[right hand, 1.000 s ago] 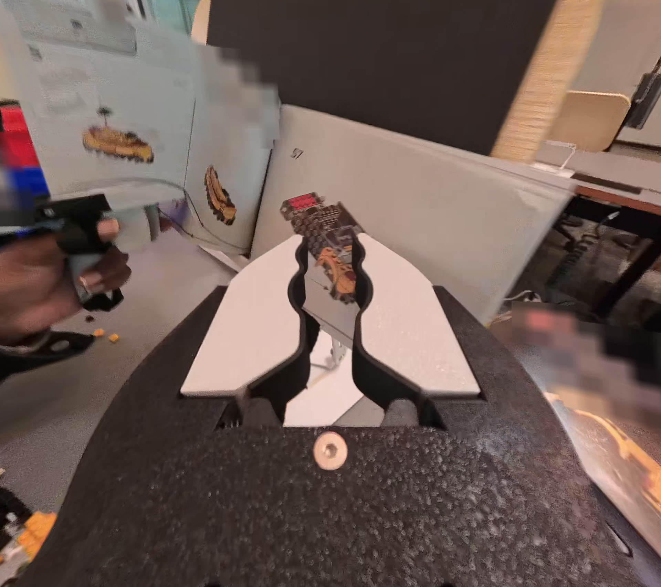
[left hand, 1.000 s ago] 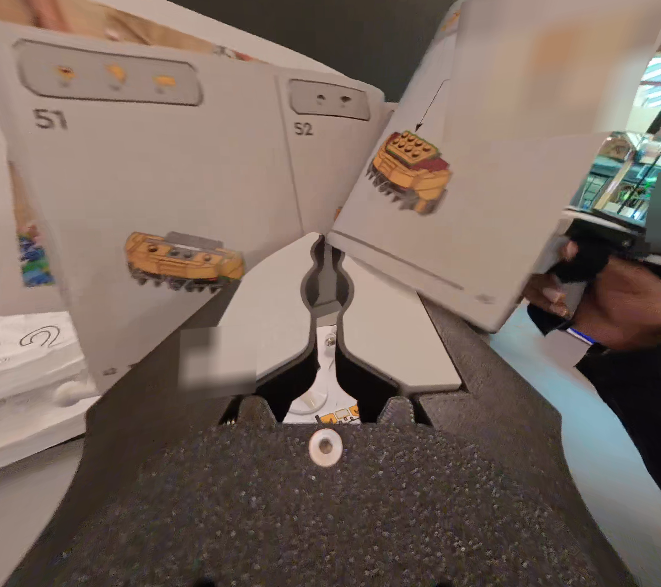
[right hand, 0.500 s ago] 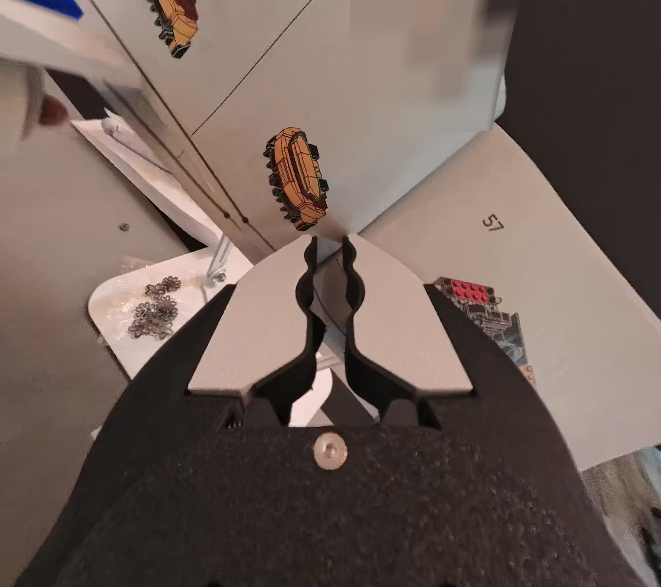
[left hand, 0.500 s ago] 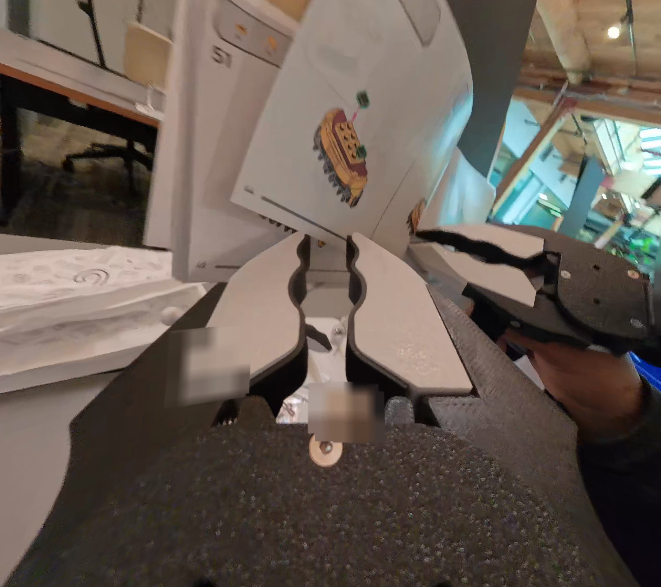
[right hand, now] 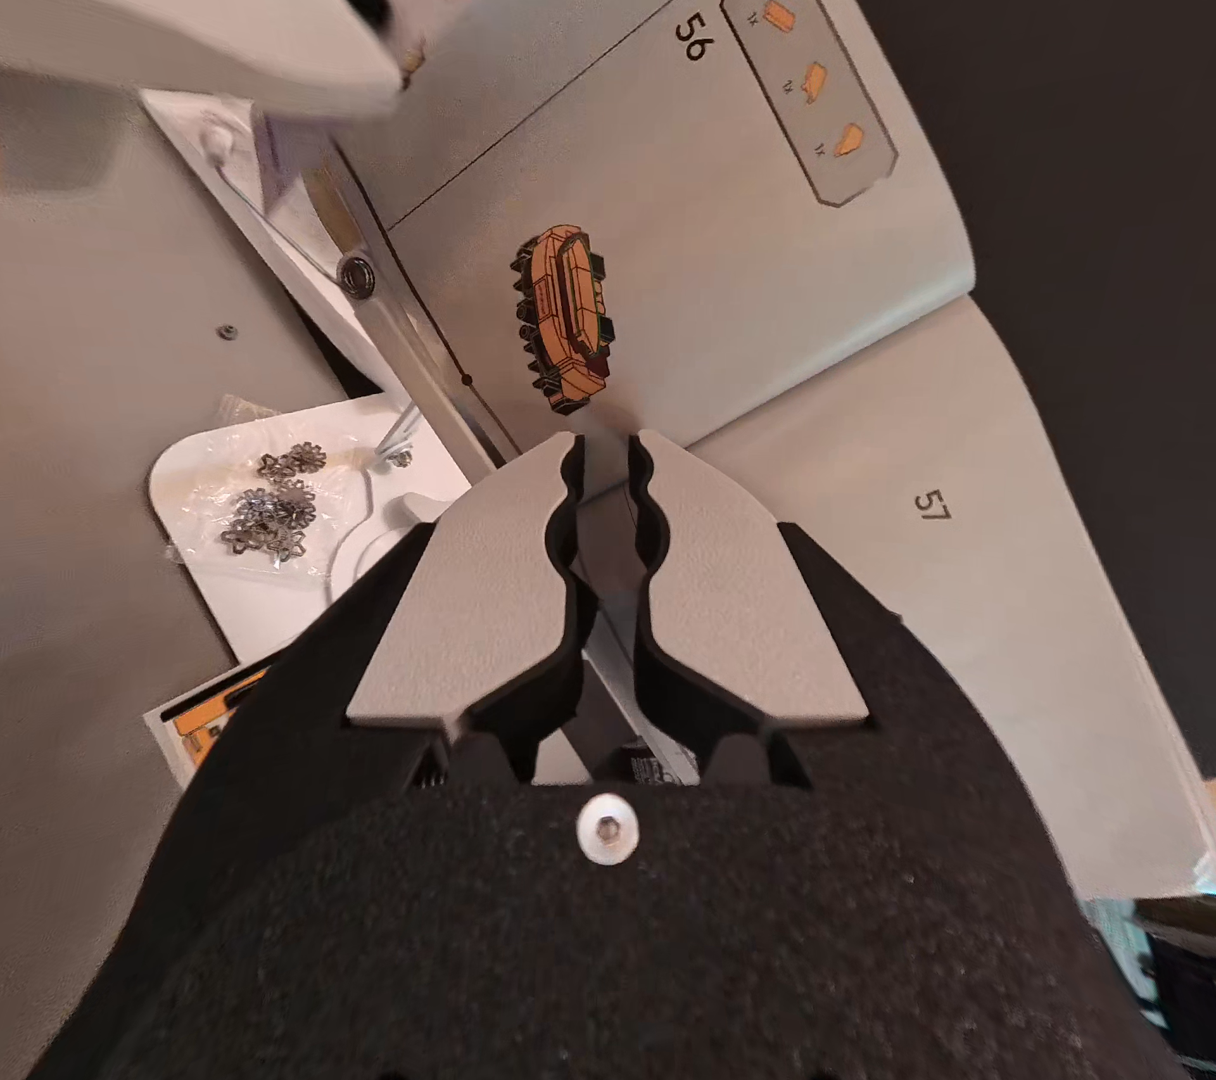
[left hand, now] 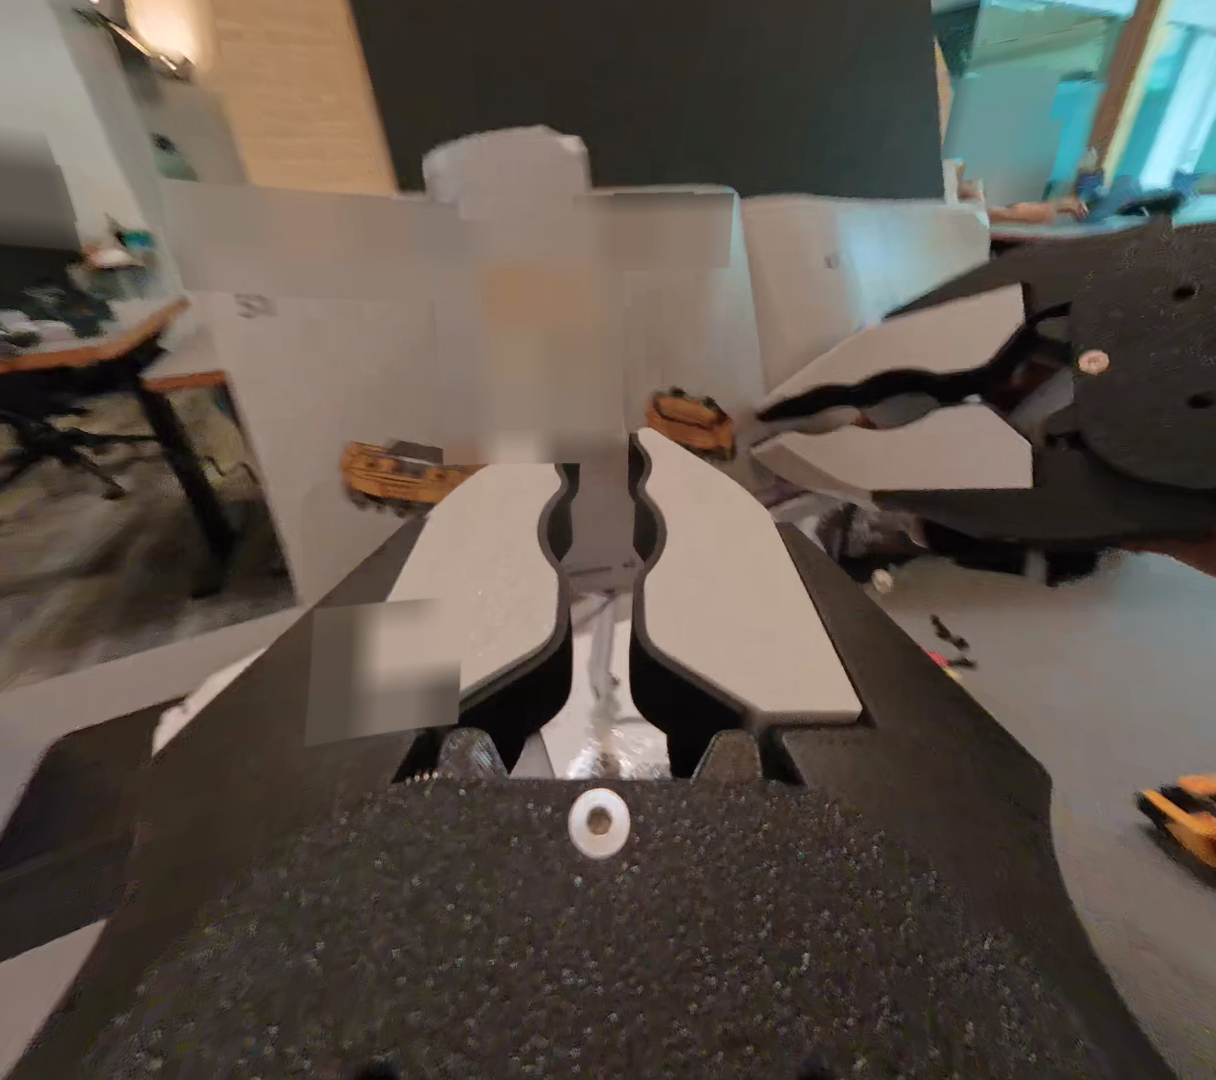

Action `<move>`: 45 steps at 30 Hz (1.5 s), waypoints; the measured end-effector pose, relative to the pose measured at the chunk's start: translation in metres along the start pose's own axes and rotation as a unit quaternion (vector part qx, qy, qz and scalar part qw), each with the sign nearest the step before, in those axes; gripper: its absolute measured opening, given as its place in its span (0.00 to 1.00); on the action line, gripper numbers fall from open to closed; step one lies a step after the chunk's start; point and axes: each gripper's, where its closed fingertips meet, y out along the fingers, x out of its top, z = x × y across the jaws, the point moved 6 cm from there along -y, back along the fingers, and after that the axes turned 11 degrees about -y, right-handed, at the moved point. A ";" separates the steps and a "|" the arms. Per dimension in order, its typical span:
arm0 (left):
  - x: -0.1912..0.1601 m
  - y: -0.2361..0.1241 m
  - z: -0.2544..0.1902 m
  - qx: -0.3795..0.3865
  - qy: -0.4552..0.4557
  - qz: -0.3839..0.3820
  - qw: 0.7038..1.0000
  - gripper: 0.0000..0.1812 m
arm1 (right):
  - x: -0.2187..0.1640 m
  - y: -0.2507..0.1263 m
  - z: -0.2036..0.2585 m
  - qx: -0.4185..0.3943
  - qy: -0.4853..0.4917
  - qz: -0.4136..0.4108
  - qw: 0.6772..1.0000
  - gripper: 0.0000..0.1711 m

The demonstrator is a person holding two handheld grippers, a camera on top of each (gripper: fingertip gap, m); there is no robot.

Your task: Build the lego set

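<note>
Both tools are working the instruction booklet [right hand: 757, 285] on its stand: right tool [right hand: 605, 443] is pinching a page edge, probably to turn it; left tool [left hand: 600, 459], slightly parted, is gripping nothing.

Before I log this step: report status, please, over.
Left gripper jaws slightly apart, empty. Right gripper at instruction booklet, grip unclear. Yellow lego model on table, untouched.
</note>
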 end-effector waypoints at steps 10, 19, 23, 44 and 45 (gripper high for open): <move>0.007 -0.035 0.046 -0.045 -0.036 0.118 0.991 0.04 | 0.016 0.007 -0.007 -0.002 -0.027 0.032 0.999 0.05; -0.080 -0.027 0.064 -0.076 -0.479 0.103 0.869 0.19 | 0.020 0.015 -0.008 -0.002 -0.033 0.053 0.998 0.00; -0.083 -0.009 0.060 -0.084 -0.567 0.048 0.818 0.19 | 0.019 0.015 -0.009 0.000 -0.022 0.050 0.998 0.00; -0.043 -0.021 0.025 -0.014 -0.456 -0.054 0.888 0.00 | 0.027 0.017 -0.005 0.000 0.006 0.083 0.996 0.00; -0.044 -0.021 0.024 -0.015 -0.462 -0.055 0.885 0.00 | 0.027 0.018 -0.005 -0.001 0.002 0.088 0.996 0.00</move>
